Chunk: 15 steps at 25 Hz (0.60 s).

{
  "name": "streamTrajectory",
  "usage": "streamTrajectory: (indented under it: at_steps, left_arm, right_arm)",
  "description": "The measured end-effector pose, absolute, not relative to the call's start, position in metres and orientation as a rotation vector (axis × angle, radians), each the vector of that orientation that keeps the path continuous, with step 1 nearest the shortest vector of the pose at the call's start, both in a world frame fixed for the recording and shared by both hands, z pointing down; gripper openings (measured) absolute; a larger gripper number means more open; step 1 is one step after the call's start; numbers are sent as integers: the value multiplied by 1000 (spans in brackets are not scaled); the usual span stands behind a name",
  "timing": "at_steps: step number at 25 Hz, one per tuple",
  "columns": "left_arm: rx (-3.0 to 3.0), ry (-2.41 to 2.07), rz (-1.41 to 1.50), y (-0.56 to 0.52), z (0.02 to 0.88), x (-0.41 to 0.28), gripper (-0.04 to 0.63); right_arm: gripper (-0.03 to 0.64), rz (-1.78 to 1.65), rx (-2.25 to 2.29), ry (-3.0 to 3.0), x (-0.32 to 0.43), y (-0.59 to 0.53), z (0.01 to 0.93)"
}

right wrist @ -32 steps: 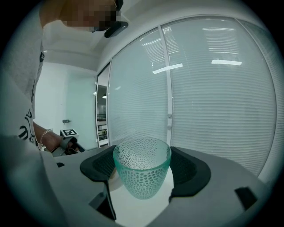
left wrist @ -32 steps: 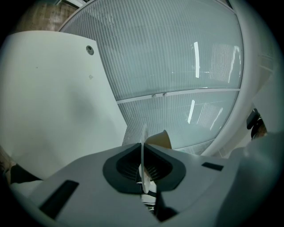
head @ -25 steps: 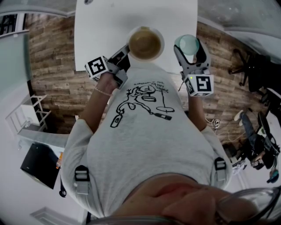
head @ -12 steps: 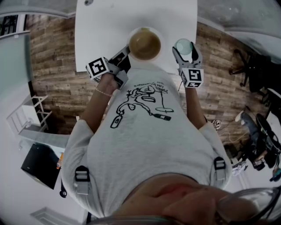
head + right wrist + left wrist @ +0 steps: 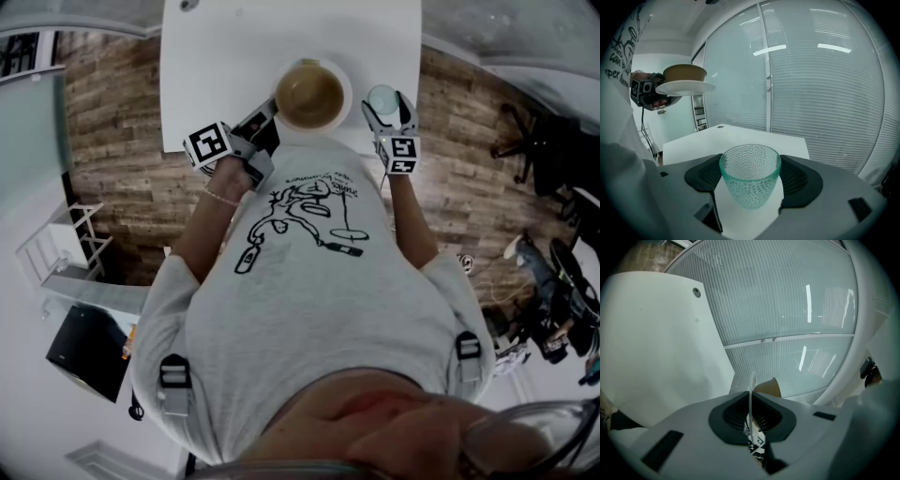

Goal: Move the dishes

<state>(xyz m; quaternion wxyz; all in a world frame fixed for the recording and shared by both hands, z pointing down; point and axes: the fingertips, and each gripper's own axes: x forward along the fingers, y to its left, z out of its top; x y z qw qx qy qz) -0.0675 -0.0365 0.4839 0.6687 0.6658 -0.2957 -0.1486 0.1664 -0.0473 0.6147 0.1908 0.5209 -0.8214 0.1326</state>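
A white plate carrying a brown bowl hangs over the near edge of the white table. My left gripper is shut on the plate's rim from the left. In the left gripper view the thin plate rim stands edge-on between the closed pads of the left gripper, with the bowl behind it. My right gripper is shut on a dimpled green glass cup at the table's right near corner. In the right gripper view the upright cup sits between both pads of the right gripper, above the table. The plate and bowl show at upper left.
The table has a small cable hole at its far left. Wood floor surrounds it. Office chairs stand to the right, a white rack and a black box to the left. Glass walls with blinds lie beyond.
My right gripper has sunk with the glass cup, looking smaller and a little further left in the head view. The left gripper, plate and bowl have stayed put.
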Motion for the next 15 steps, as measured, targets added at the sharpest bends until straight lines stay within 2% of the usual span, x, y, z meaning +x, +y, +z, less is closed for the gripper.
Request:
streamTrajectory:
  at_steps: [15]
  left_arm:
    - [1494, -667, -321, -36, 485, -68, 12]
  right_arm:
    - [380, 467, 1426, -2221, 181, -31, 671]
